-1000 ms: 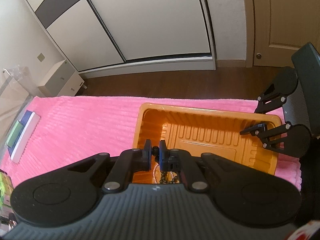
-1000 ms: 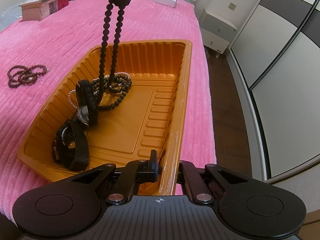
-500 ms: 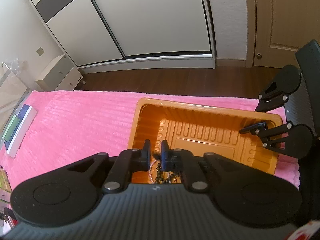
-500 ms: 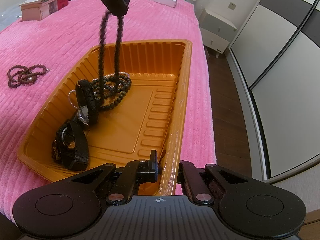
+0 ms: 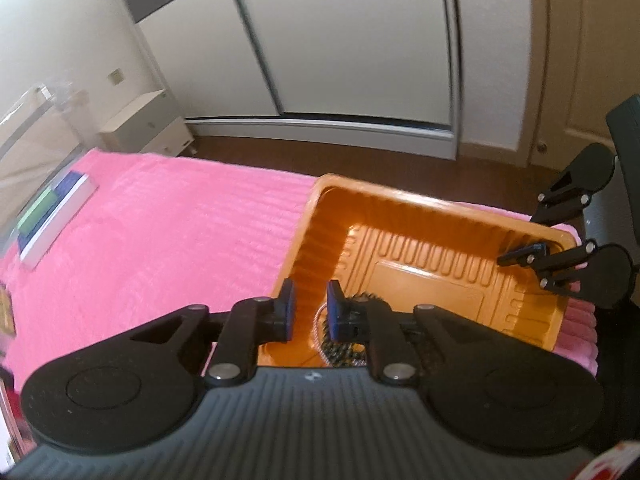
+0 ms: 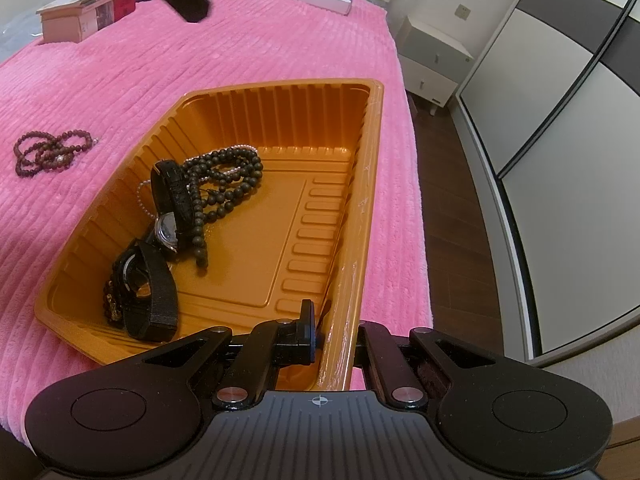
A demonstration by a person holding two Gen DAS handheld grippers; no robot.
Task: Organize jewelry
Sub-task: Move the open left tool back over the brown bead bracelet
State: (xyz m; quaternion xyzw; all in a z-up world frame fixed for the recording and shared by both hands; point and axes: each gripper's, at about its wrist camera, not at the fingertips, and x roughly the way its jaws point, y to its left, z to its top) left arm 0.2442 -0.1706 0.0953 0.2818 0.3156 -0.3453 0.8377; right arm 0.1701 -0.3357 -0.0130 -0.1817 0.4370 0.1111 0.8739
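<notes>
Inside orange tray (image 6: 280, 120), dark bead necklace (image 6: 228, 176), 2 watches (image 6: 168, 208), left gripper (image 5: 310, 306) jaws opening, empty, right gripper (image 6: 334, 332) jaws clamping rim

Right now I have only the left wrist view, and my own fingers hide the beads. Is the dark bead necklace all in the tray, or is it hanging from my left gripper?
Observer: It is all in the orange tray. The dark bead necklace lies coiled on the tray floor, and your left gripper, its jaws opening, has nothing between them.
Operator: Is any jewelry outside the tray?
Observer: Yes. A reddish-brown bead string lies on the pink blanket, apart from the tray.
Operator: Is my right gripper actually gripping the tray?
Observer: Yes. The right gripper is shut on the tray's near wall.
</notes>
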